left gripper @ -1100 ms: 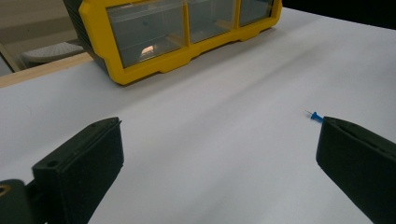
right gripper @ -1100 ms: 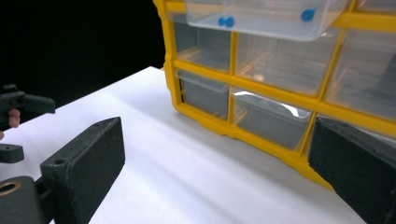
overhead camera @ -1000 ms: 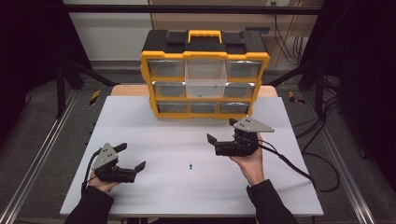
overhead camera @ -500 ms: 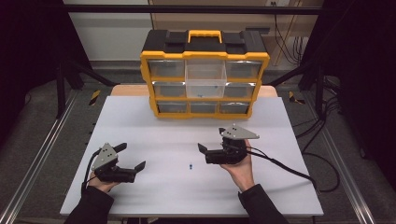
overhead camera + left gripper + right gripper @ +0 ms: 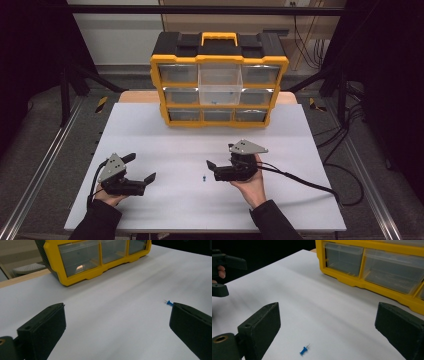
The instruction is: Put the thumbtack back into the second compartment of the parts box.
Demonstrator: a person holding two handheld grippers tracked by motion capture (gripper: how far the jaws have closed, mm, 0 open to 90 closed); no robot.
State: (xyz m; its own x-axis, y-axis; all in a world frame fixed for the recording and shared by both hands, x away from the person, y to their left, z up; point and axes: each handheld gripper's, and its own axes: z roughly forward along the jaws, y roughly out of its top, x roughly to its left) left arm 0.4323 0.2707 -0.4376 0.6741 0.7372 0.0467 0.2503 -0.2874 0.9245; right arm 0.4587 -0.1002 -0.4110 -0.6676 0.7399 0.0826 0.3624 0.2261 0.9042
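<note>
Right gripper view, blue pushpin (image 5: 304, 350) on table, between right gripper's (image 5: 329, 327) wide-apart jaws, untouched

Pushpin (image 5: 304, 350): blue head, thin pale metal point.
Tabletop (image 5: 150, 130): plain white, matte, no pattern; a tan wooden edge shows behind it.
Organiser box (image 5: 219, 80): yellow frame, black top, yellow handle (image 5: 218, 37); drawers clear and colourless, one holding small blue specks.
Left gripper (image 5: 141, 175): black body and jaws, grey three-cornered plate, black cable.
Right gripper (image 5: 212, 168): black body and jaws, grey three-cornered plate, black cable; a brass-coloured ring beside one jaw in its own view.
Sleeves (image 5: 95, 225): black.
Floor (image 5: 45, 165): grey, with yellow-and-black striped markers.
</note>
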